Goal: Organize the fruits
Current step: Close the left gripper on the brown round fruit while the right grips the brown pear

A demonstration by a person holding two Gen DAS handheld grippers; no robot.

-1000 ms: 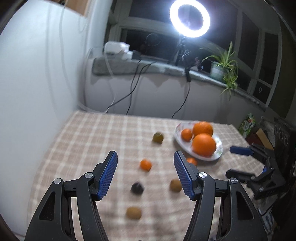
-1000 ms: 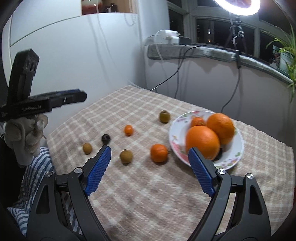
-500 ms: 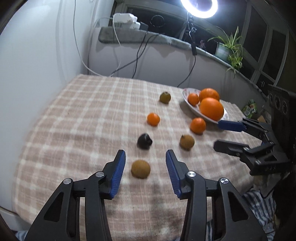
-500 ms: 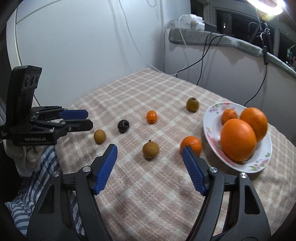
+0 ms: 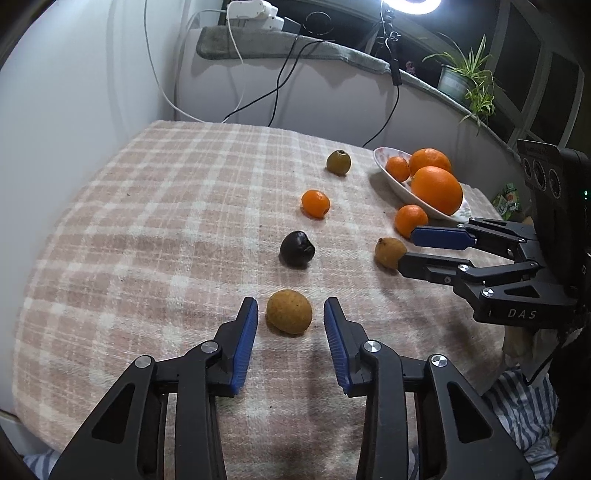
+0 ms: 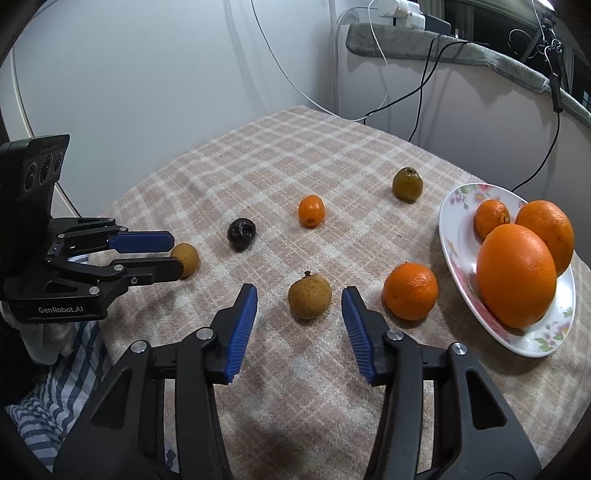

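My left gripper [image 5: 290,317] is open, its blue pads on either side of a brown round fruit [image 5: 289,311] on the checked cloth. My right gripper [image 6: 299,304] is open around another brown fruit with a stem [image 6: 309,298]. A dark fruit [image 5: 297,248], a small orange [image 5: 315,203], a green-brown fruit [image 5: 338,161] and a mandarin [image 6: 410,290] lie loose on the cloth. A white flowered plate [image 6: 458,236] holds two large oranges [image 6: 516,275] and a small one. Each gripper shows in the other's view: the right one [image 5: 413,251], the left one [image 6: 173,254].
The table's checked cloth [image 5: 166,206] ends at a white wall on the left. A windowsill with cables, a power strip [image 5: 255,13], a ring light and a potted plant [image 5: 465,81] runs behind. A striped fabric [image 6: 62,373] hangs at the near edge.
Both grippers have moved down and forward to the cloth. The left now brackets the nearest brown fruit; the right brackets the stemmed brown fruit. Both jaws have narrowed.
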